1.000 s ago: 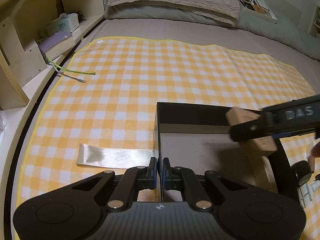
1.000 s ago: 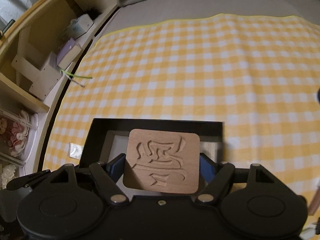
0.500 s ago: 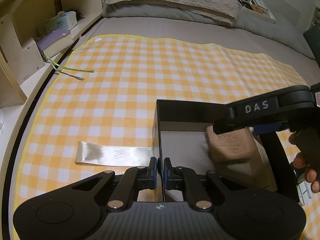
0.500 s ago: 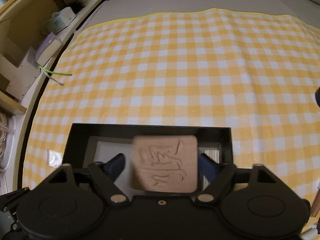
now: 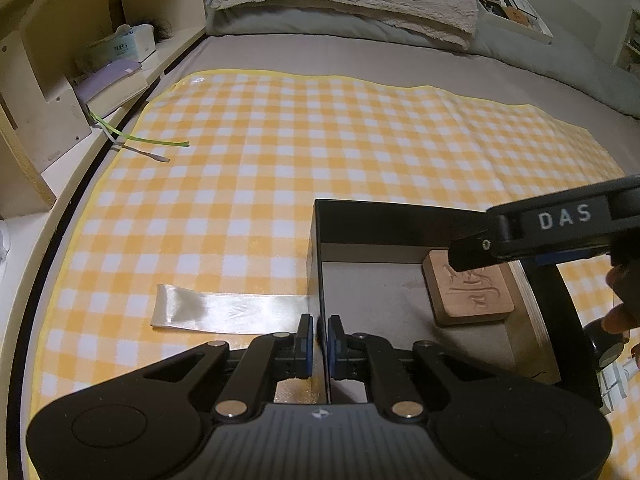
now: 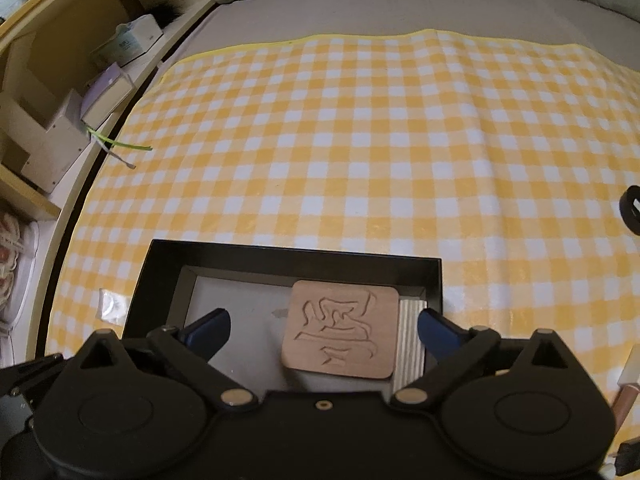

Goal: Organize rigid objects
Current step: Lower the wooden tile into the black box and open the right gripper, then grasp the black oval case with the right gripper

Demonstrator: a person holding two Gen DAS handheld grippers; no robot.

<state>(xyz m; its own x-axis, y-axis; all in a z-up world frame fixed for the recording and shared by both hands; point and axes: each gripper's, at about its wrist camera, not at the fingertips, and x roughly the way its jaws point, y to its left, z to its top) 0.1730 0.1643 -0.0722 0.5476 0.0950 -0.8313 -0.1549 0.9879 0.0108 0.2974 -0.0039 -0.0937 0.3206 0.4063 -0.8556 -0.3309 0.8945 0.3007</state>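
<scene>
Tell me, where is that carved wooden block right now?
The carved wooden block lies flat inside the black box, toward its right end beside a pale ribbed piece, between the right gripper's open fingers.

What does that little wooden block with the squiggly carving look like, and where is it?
The wooden block is a flat, light-brown rectangle with rounded corners and a character carved into its top face. It lies flat, carving up, on the grey floor of the black box, near the right side, beside a pale striped wooden piece. The right gripper is open above it, fingers clear of its sides.
</scene>
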